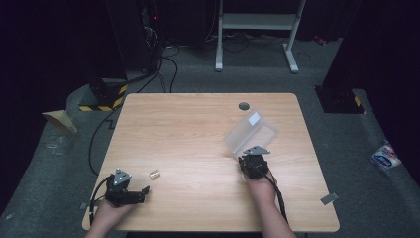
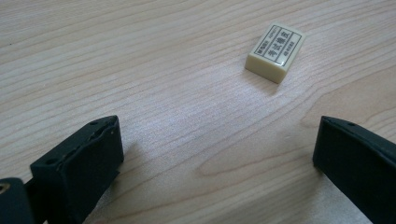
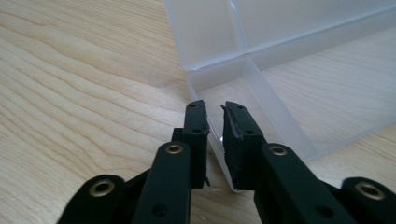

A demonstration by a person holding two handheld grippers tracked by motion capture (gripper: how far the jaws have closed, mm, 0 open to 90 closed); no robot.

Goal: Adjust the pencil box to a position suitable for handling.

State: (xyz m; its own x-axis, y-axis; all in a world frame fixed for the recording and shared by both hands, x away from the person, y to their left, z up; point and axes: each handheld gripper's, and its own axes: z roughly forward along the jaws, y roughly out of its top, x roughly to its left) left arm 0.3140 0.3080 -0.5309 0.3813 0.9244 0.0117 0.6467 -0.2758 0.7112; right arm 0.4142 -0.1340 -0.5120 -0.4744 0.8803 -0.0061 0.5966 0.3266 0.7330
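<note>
Right gripper [image 3: 214, 116]: jaws pinched on the box [image 3: 261, 88] wall (lid up)
Left gripper [image 2: 215, 154]: jaws wide apart — eraser [image 2: 275, 51] just ahead, untouched

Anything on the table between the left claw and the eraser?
No. In the left gripper view, bare wood runs from the open left claw up to the eraser. The high view agrees: a short bare gap of table.

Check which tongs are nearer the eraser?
Left. The left tongs sit open just short of the eraser, not touching it. The right tongs are across the table, shut on the wall of the clear plastic box.
</note>
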